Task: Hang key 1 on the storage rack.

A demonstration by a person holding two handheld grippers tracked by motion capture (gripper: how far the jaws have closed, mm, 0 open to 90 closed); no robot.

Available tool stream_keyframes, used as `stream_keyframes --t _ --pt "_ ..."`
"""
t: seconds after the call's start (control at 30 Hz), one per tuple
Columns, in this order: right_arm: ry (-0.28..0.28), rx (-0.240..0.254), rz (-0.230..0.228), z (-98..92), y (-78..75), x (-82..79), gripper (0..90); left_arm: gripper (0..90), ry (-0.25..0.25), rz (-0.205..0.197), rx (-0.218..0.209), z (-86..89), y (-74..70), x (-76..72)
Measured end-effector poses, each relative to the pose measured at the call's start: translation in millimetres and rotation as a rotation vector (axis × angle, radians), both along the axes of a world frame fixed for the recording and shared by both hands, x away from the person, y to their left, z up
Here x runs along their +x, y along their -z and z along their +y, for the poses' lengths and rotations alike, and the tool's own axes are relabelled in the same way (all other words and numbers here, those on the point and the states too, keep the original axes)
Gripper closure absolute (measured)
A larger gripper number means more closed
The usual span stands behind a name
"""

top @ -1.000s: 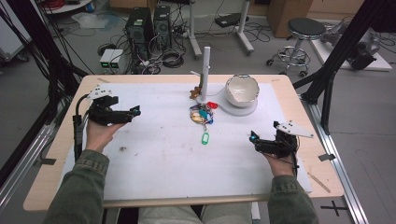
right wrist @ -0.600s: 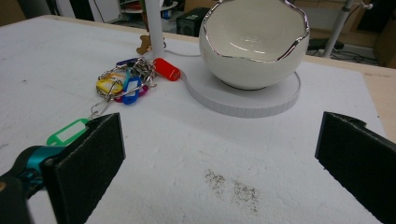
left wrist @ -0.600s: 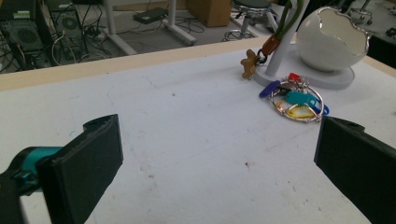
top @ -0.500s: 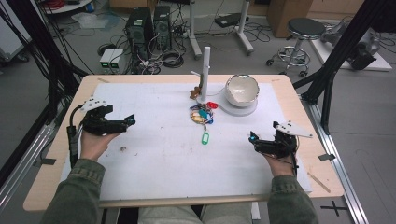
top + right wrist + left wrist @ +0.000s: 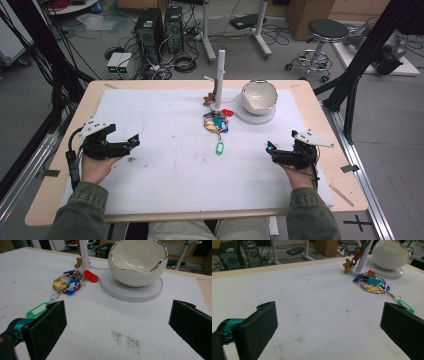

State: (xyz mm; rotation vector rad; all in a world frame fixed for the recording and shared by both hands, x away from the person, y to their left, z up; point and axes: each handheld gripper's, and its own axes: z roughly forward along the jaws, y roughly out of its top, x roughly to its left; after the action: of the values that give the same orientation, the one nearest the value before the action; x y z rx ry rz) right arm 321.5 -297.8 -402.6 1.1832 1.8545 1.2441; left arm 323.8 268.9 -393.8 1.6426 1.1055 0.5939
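Two hand-held grippers at rest on either side of a bunch of key tags. The bunch of key tags (image 5: 216,123) serves as landmark: a metal ring carrying blue, yellow, teal and red tags, lying flat on the white worktop (image 5: 165,125) near its far middle. A single green tag (image 5: 219,148) on a short chain lies just on the person's side of the bunch, linked to it. Directly beyond the bunch stands a white post (image 5: 220,75) on a flat white base, with a small brown figure (image 5: 207,99) hanging beside it; the red tag touches the edge of this base. To the right of the bunch, on the same base, sits a white bowl (image 5: 259,96) with a wavy silver rim, upright.

The left gripper (image 5: 134,142) lies well to the left of the bunch and nearer the person, held in the left hand (image 5: 95,165); its jaws stand wide apart with nothing between them, as the left gripper view confirms. The right gripper (image 5: 270,150) lies to the right of the bunch, also nearer the person, in the right hand (image 5: 299,172); its jaws are likewise spread wide and grip nothing, and the green tag lies just beyond one jaw in the right gripper view.
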Motion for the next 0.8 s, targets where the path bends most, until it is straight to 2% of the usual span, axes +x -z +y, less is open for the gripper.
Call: stream_keyframes --t 0.17,0.3,0.47,0.57,0.8 --pt "0.005 0.001 0.008 0.8 0.0 -0.6 0.6 1.6 -0.017 -0.012 -0.021 8.9 5.1 -7.6" --pt "0.011 -0.002 0.009 1.1 0.3 -0.9 0.6 1.7 -0.054 -0.019 -0.044 15.4 14.0 -12.9" --pt "0.003 -0.011 0.010 2.3 0.9 -0.7 0.6 1.7 -0.101 -0.006 0.015 20.3 26.3 -18.4" --pt "0.003 -0.011 0.019 3.5 0.9 -1.1 0.6 1.6 -0.118 0.009 0.005 21.7 29.1 -20.1" --pt "-0.022 0.010 0.033 3.2 -1.3 1.4 0.6 1.7 -0.128 -0.004 -0.003 25.1 31.2 -26.7"
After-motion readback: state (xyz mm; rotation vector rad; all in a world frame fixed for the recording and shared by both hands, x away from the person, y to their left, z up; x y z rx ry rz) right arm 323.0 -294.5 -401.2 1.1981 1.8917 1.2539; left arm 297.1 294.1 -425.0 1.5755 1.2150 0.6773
